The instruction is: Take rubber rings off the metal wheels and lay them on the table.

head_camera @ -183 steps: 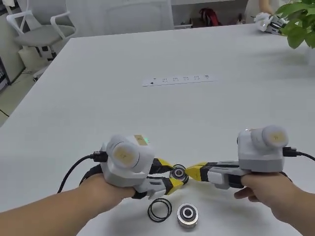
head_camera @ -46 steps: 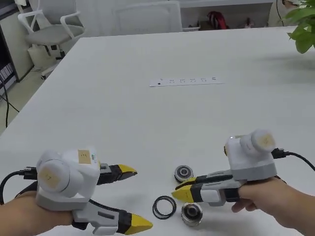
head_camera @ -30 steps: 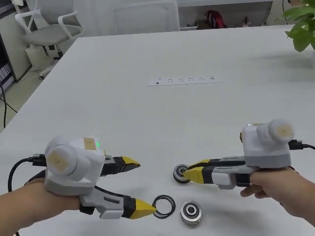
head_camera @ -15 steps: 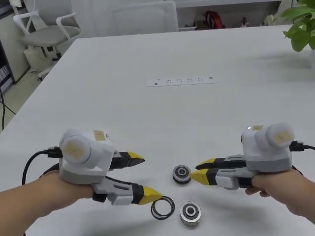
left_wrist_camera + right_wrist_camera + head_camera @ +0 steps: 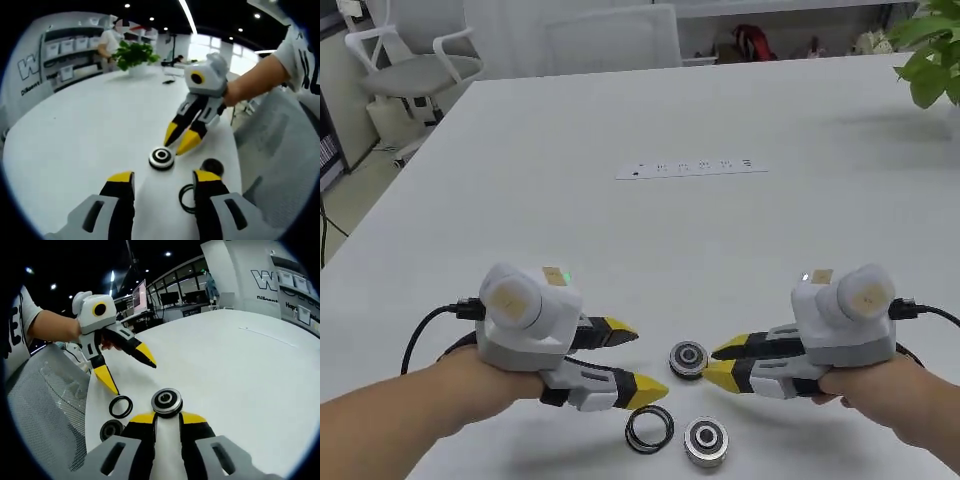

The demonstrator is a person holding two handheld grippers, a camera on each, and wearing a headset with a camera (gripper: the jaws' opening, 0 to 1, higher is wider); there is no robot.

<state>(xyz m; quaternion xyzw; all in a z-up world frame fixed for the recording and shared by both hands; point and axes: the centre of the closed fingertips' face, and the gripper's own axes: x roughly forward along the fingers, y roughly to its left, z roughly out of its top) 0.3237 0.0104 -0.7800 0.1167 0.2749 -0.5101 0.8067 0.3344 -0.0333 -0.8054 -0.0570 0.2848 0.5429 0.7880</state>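
Left gripper [image 5: 640, 360] jaws wide apart at lower centre, right gripper [image 5: 722, 362] jaws narrowly parted beside metal wheel [image 5: 688, 358], rubber rings [image 5: 649, 428] on table [image 5: 670, 240] below.

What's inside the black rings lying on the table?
Bare white table shows through the middle of the black rings. They overlap, so part of the lower ring is covered. A wheel lies beside them, not inside.

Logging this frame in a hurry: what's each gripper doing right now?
Left gripper: open wide, holding nothing.
Right gripper: jaws slightly apart, holding nothing, tips close to a metal wheel.
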